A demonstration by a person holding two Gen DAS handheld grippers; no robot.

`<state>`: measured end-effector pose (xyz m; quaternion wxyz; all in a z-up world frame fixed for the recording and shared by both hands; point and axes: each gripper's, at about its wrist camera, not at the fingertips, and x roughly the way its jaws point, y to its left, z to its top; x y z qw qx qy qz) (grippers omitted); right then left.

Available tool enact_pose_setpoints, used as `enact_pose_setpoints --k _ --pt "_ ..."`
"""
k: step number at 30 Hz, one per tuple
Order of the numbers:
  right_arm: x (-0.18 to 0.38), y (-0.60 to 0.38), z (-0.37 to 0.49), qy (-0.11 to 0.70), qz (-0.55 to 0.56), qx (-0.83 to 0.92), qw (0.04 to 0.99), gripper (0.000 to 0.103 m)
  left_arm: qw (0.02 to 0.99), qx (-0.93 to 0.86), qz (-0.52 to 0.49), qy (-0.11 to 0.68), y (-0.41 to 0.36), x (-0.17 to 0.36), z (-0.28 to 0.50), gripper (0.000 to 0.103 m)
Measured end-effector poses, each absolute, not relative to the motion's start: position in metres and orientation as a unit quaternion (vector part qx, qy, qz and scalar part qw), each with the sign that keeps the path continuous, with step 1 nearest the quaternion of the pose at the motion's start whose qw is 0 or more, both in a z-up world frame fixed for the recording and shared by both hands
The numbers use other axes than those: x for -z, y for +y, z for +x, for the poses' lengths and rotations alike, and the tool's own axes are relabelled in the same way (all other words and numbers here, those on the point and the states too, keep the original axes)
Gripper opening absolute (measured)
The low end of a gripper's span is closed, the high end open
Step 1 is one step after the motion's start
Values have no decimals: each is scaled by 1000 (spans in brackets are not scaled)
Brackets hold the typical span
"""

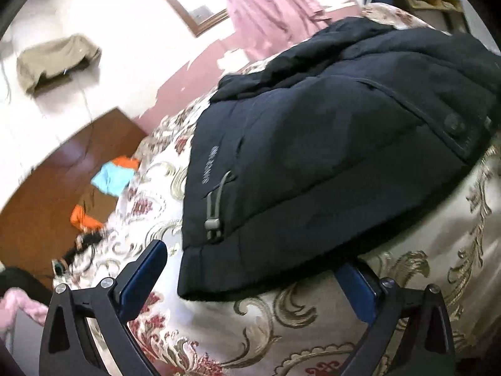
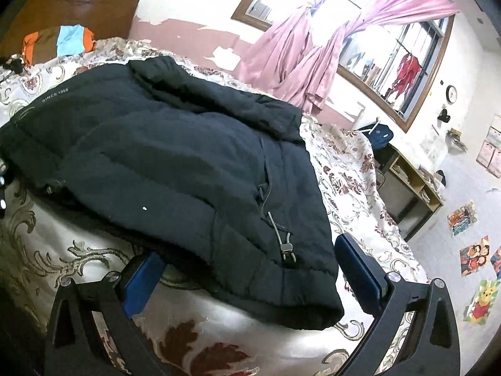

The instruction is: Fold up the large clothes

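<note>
Both claws sit at the near hem of the dark jacket (image 1: pixel 328 163), each spread wide with nothing between its pads. Left gripper (image 1: pixel 250 269) straddles the jacket's near-left corner, one blue pad out on bare bedspread (image 1: pixel 313 322), the other tucked under the hem edge; right gripper (image 2: pixel 247 260) does the same at the other near corner, one pad slipped beneath the hem, the other clear of the cloth on the window side. Nearer than the hem lies a broad strip of open floral bedspread, and beyond the jacket toward the pink curtains (image 2: pixel 300 53) another band of bare cover runs to the bed's edge. Up past the jacket's collar end, orange and light-blue clothes (image 2: pixel 67 40) lie against the wooden headboard (image 2: pixel 78 3). Folded over itself and puffy, the jacket lies flat on the bed, with a grey drawcord toggle (image 2: pixel 286 247) by the hem and small pale lettering near one side.
</note>
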<state>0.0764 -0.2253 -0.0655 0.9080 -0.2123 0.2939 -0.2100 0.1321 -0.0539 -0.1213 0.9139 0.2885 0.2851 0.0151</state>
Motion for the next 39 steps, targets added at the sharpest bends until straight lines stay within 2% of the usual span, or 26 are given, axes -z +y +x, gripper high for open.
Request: enact_pose_setpoints --k 5,11,14,16,18,22,25,28,30,31,32,34,35,36,39 --pt "64 -231 76 297 -194 194 915 101 905 -14 341 255 -67 128 130 103" --pt "72 -248 82 327 -163 175 914 101 908 -33 326 262 -57 125 140 102" --pt "75 -249 83 333 -165 186 910 101 910 -36 311 272 -52 124 145 89" --pt "76 -249 84 336 -165 188 908 101 910 -32 307 277 -50 125 146 70" --pt "79 -250 86 343 -167 192 904 101 911 -21 305 278 -51 125 146 61" --pt "80 -253 88 347 -162 203 901 101 920 -11 297 255 -54 119 141 45" --pt "77 -255 85 337 -154 197 908 98 926 -4 290 242 -54 115 137 39" --pt "77 -249 83 332 -160 175 913 77 927 0 287 241 -54 115 136 34" --pt "78 -242 83 329 -168 157 916 49 927 0 284 244 -53 115 137 32" --pt "79 -239 83 328 -172 154 916 42 928 1 282 245 -53 115 137 30" --pt "80 -236 83 328 -181 154 914 37 928 2 278 246 -52 114 138 28" --pt "81 -235 84 328 -181 153 914 34 934 11 259 246 -51 108 136 19" --pt "80 -236 83 325 -172 151 917 30 938 17 246 243 -49 104 135 16" --pt "76 -235 81 319 -165 148 921 22 942 16 237 237 -48 99 133 10" --pt "65 -234 73 280 -147 146 938 12 951 19 214 225 -45 85 131 9"
